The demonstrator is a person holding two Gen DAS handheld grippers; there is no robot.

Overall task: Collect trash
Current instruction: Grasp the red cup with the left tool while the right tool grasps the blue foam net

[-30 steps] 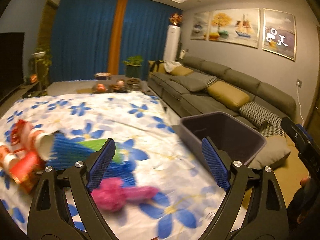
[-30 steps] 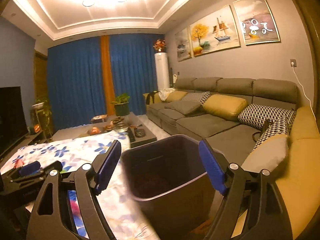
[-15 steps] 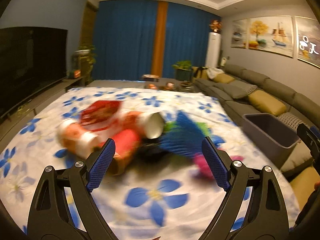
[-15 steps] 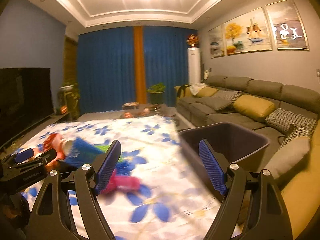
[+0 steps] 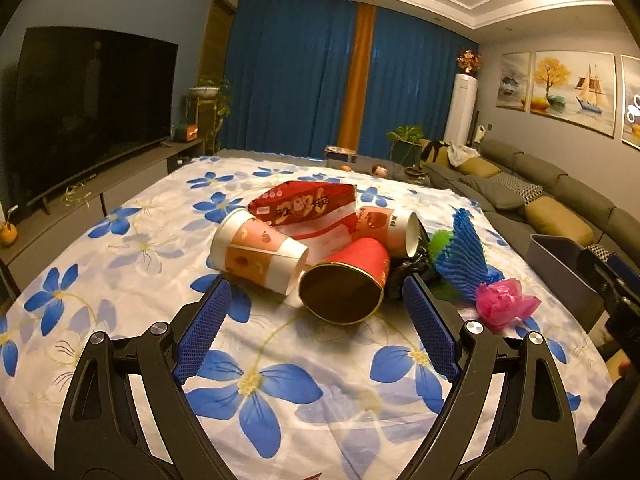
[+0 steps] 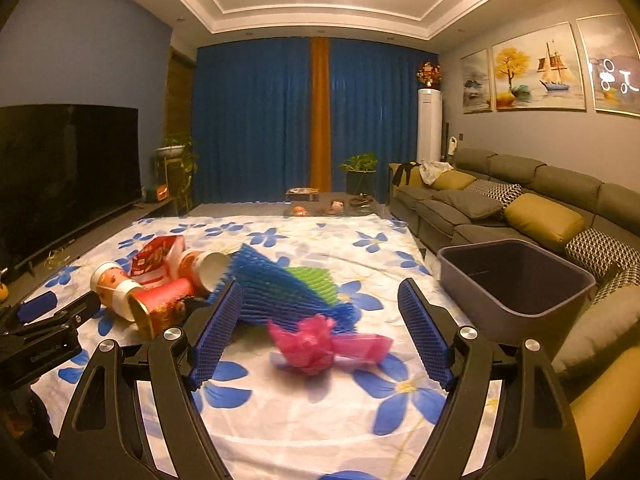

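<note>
Trash: 3 cups (image 5: 260, 254), 1 red packet (image 5: 304, 204), 1 bin (image 6: 516, 280).

A white cloth with blue flowers (image 5: 132, 248) covers the surface. On it lie paper cups (image 5: 256, 254), a red snack bag (image 5: 308, 204) and a red tube (image 5: 348, 280) at left; blue foam netting (image 6: 276, 288) and a pink bag (image 6: 316, 340) lie nearer right.

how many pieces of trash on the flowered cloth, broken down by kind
paper cups: 3 (patterned cup, red cup, cup behind it)
red snack bag: 1
foam nets: 2 (blue foam net, green foam net)
pink plastic bag: 1
black plastic bag: 1
total: 8
</note>
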